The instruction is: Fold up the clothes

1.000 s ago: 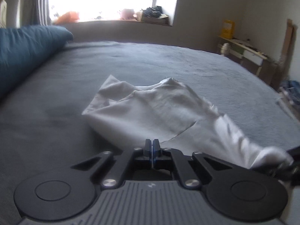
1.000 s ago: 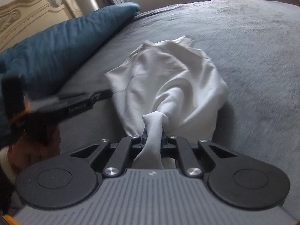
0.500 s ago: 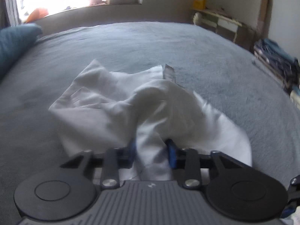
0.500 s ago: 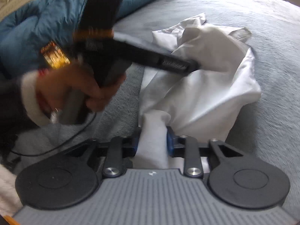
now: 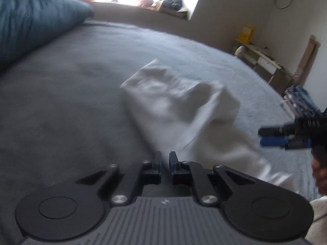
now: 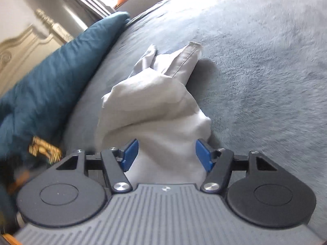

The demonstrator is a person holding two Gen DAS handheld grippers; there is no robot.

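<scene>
A white garment (image 5: pixel 179 110) lies crumpled on the grey bed cover (image 5: pixel 67 106). In the left wrist view it sits ahead and to the right of my left gripper (image 5: pixel 165 160). That gripper's jaws are closing and stand almost together, with nothing between them. My right gripper (image 6: pixel 166 153) has its jaws opening wide. The near end of the white garment (image 6: pixel 155 110) lies loose between its blue pads (image 6: pixel 130 153). The right gripper (image 5: pixel 262 136) also shows at the right edge of the left wrist view, beside the cloth.
A dark blue duvet (image 6: pixel 51 85) is bunched along the left side of the bed, below a carved headboard (image 6: pixel 22 49). A window sill with clutter (image 5: pixel 163 4), a low desk (image 5: pixel 263 61) and a pile of clothes (image 5: pixel 300 100) stand beyond the bed.
My left gripper drew off the cloth fold it straddled and narrowed its jaws; the garment now lies to its right. My right gripper's jaws spread from a tight grip on the bunched end.
</scene>
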